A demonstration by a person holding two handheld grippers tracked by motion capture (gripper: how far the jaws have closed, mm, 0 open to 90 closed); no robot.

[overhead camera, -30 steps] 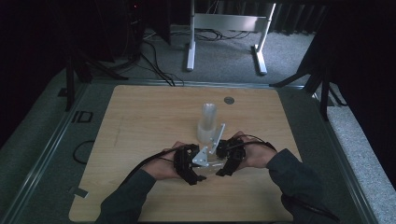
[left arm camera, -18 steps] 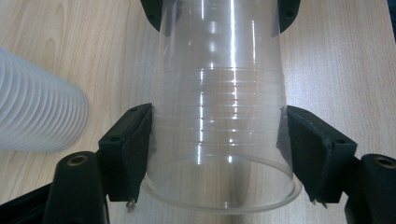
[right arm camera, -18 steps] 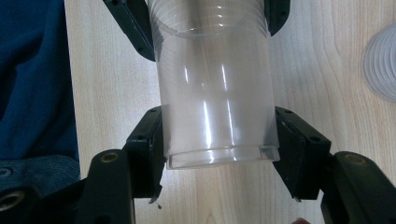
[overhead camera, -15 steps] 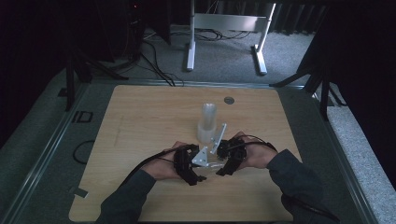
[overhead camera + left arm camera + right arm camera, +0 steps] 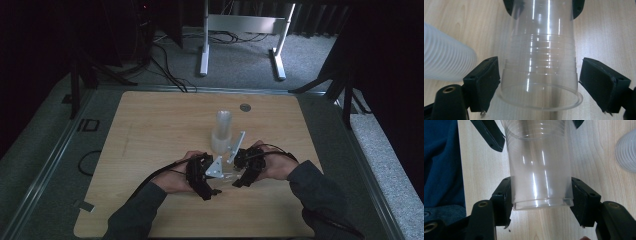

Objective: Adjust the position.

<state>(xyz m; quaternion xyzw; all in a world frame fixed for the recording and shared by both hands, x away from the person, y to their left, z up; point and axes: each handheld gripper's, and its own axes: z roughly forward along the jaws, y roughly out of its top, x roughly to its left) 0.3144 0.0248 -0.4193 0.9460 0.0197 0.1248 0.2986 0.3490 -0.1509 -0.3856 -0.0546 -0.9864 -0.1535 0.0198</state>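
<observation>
Right gripper view: the right gripper (image 5: pixel 541 200) clamps the base of a clear cup (image 5: pixel 539 170) held over the table (image 5: pixel 599 157); the left gripper (image 5: pixel 539 82), jaws just opened off its rim, should withdraw next.

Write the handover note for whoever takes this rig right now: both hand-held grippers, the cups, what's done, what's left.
Left hand-held gripper: jaws have just been opening; they stand apart at the rim end of the clear cup, which lies between them with a gap on the right and little or none on the left.
Right hand-held gripper: shut on the base end of that cup, pads pressing both sides.
Cup stack: upright on the table, just beyond the grippers.
Done: one cup appears separated and passed to the right gripper.
Left: probably draw the left gripper clear and set the cup down.
</observation>
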